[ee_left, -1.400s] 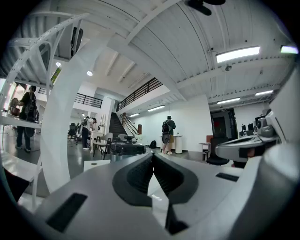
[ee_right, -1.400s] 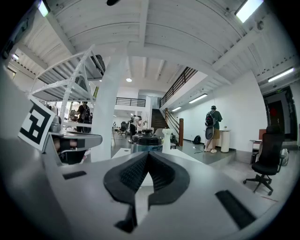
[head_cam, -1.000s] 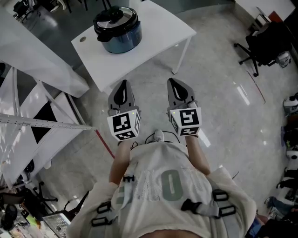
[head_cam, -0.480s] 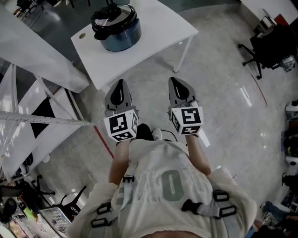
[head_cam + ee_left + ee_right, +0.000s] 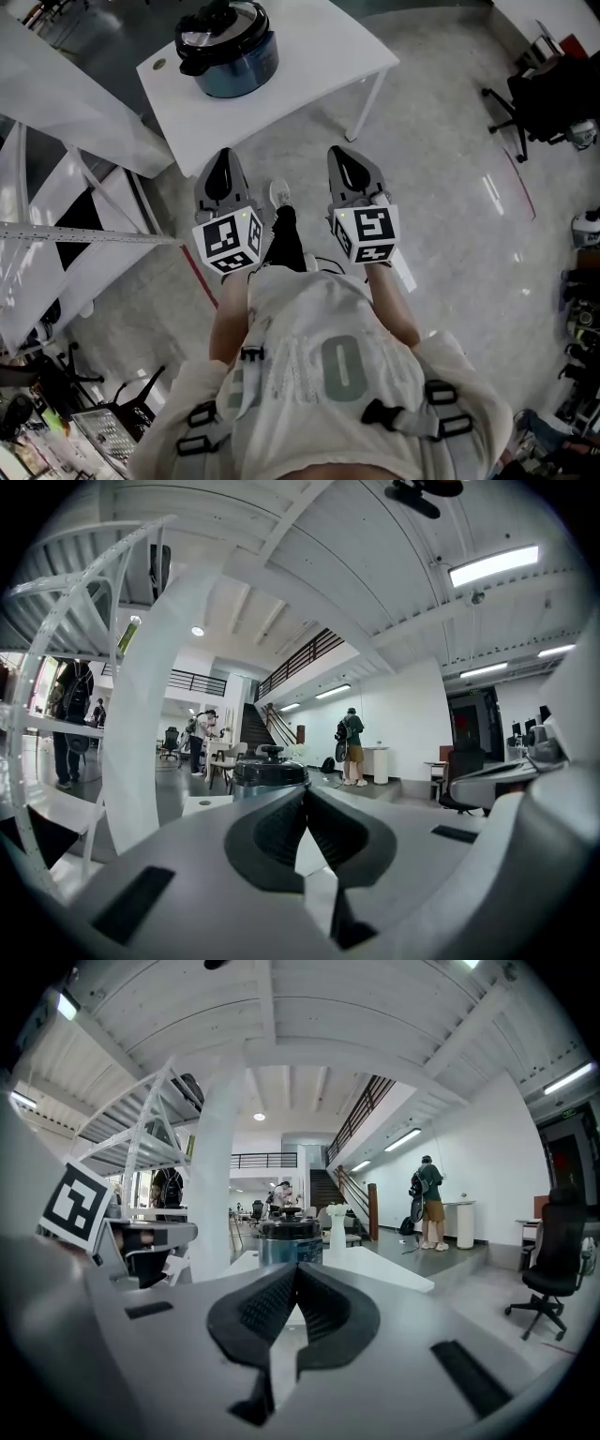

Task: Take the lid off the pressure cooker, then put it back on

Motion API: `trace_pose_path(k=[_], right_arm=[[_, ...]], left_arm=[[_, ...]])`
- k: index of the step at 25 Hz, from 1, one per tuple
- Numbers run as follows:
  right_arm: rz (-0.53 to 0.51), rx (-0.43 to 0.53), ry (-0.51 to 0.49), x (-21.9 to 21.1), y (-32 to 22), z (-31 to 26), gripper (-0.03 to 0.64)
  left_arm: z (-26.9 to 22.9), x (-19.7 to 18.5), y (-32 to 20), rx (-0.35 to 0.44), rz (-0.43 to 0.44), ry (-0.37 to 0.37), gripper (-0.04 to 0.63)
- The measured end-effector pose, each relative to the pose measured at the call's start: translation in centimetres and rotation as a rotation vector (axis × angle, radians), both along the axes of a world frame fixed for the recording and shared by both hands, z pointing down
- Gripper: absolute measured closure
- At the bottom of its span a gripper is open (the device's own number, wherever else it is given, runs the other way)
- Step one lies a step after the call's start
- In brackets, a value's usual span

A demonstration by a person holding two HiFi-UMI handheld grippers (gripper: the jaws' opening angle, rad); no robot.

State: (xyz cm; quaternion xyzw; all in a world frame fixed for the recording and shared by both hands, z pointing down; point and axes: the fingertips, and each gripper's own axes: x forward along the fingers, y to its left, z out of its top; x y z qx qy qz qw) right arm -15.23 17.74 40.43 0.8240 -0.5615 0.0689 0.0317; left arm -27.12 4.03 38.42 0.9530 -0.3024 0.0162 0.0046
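Polished grey floor [image 5: 450,187] with a white table [image 5: 309,56] at the upper left of the head view. The person [image 5: 328,375] stands short of the table. The blue pressure cooker [image 5: 232,70] stands on the table's far part, its black-and-silver lid [image 5: 216,23] seated on top. The left gripper [image 5: 222,161] and right gripper [image 5: 342,161] are held side by side, well apart from the cooker and pointed toward the table. Each pair of jaws is closed, tips together, nothing between them.

Glossy grey floor [image 5: 450,187] around a white bench [image 5: 319,66]; black office chair [image 5: 548,94] off right, staircase [image 5: 253,728] at the back, strip light [image 5: 494,564] overhead.
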Motion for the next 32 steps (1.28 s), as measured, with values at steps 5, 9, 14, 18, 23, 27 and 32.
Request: trace_pose_path(k=[5,9,14,18,23,27,32], right_arm=[[0.003,0.001,-0.012,1.3,-0.9,0.8,0.609],[0.005,0.011,-0.026,3.1,-2.0,0.3,0.609],[-0.013,0.009,-0.012,4.9,-4.5,0.5,0.609],[-0.019,-0.002,-0.004,6.7,-6.9,0.3,0.609],[-0.035,-0.010,0.021,10.1,-9.8,-1.1,0.609],[-0.062,-0.008,0.028,13.0,-13.7,-2.0,0.609],[-0.141,-0.001,0.040,15.8,-20.5,-2.9,0.609]], left_arm=[[0.8,1.4,-1.6,0.014,-0.002,-0.041,0.577],[0.0,3.3,-2.8,0.015,0.003,-0.058,0.577],[-0.1,5.8,-4.4,0.020,0.015,-0.047,0.577],[0.5,7.7,-6.7,0.002,0.010,-0.041,0.577],[-0.3,10.2,-9.8,-0.015,-0.017,-0.019,0.577],[-0.6,11.9,-13.0,-0.027,-0.055,-0.012,0.578],[-0.7,12.8,-18.0,-0.024,-0.140,-0.017,0.577]])
